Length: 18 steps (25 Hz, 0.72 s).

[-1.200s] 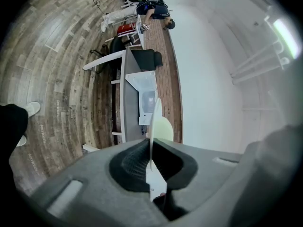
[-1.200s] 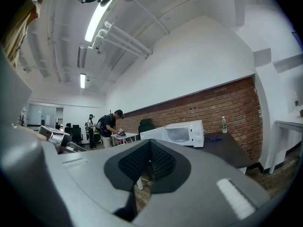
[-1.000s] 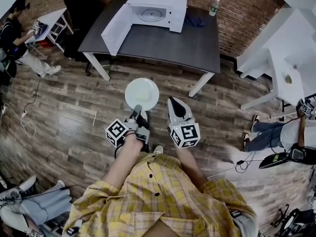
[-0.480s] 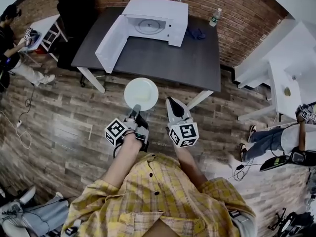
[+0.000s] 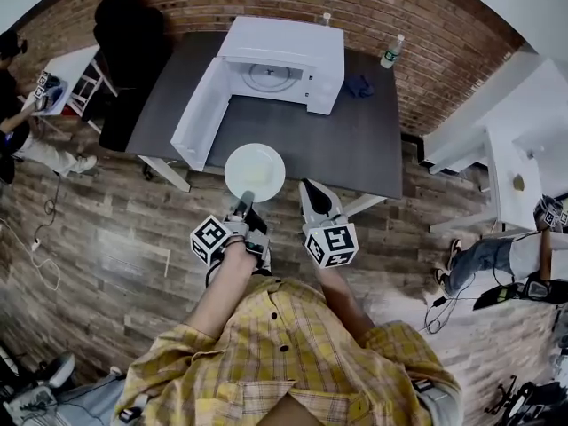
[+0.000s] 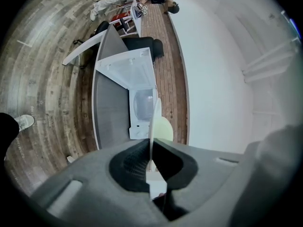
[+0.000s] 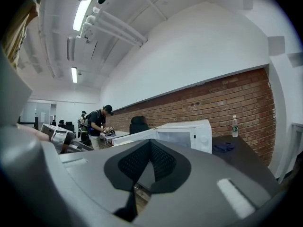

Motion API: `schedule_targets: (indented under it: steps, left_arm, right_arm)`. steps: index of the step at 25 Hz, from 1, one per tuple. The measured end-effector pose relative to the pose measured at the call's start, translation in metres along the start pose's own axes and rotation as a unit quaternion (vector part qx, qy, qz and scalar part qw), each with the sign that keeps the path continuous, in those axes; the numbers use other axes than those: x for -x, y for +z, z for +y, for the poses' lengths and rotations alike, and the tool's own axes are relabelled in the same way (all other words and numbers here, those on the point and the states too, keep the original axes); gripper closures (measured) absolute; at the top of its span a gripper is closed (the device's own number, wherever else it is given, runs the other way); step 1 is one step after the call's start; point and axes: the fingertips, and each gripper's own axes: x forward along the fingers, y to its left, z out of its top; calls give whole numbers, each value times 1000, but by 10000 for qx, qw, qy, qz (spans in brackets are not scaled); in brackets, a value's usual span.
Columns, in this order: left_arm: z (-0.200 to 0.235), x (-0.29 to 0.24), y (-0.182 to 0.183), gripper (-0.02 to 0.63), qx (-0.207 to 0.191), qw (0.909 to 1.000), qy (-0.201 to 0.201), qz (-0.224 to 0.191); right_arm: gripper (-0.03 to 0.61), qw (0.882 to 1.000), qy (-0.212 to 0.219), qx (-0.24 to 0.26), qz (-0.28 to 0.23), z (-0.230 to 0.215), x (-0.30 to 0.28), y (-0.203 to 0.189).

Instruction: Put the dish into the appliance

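A white round dish (image 5: 255,171) is held out flat in front of me, my left gripper (image 5: 246,201) shut on its near rim. In the left gripper view the dish (image 6: 152,126) shows edge-on between the jaws of that gripper (image 6: 151,162), in line with the white microwave (image 6: 142,103). The microwave (image 5: 284,51) stands on a dark table (image 5: 355,140) with its door (image 5: 200,105) swung open to the left and its turntable showing. The dish hangs over the table's front edge. My right gripper (image 5: 311,189) is beside the dish, shut and empty; its own view shows the gripper (image 7: 150,148) pointing at the microwave (image 7: 189,134).
A water bottle (image 5: 391,51) and a blue cloth (image 5: 358,85) lie on the table right of the microwave. A black chair (image 5: 124,34) stands at the table's left end. White tables (image 5: 515,140) are at the right, and a person (image 5: 18,78) works at the far left.
Both grippers and the dish have moved toward the table; the dish, earlier over the wooden floor, now reaches the table's front edge. The grip on the dish is unchanged.
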Motion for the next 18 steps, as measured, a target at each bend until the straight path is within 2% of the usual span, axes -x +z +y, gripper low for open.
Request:
schedule_targets:
  steps: [10,18]
  left_arm:
    - [-13,-68,46,603,-41,9996,6,284]
    - [-18,-100,71,603,-148,9985,-22,534]
  right_arm:
    - [574,9996,-277,-48,18,-26,-74,11]
    - [574,9988,-443,147,140,-26,-110,14]
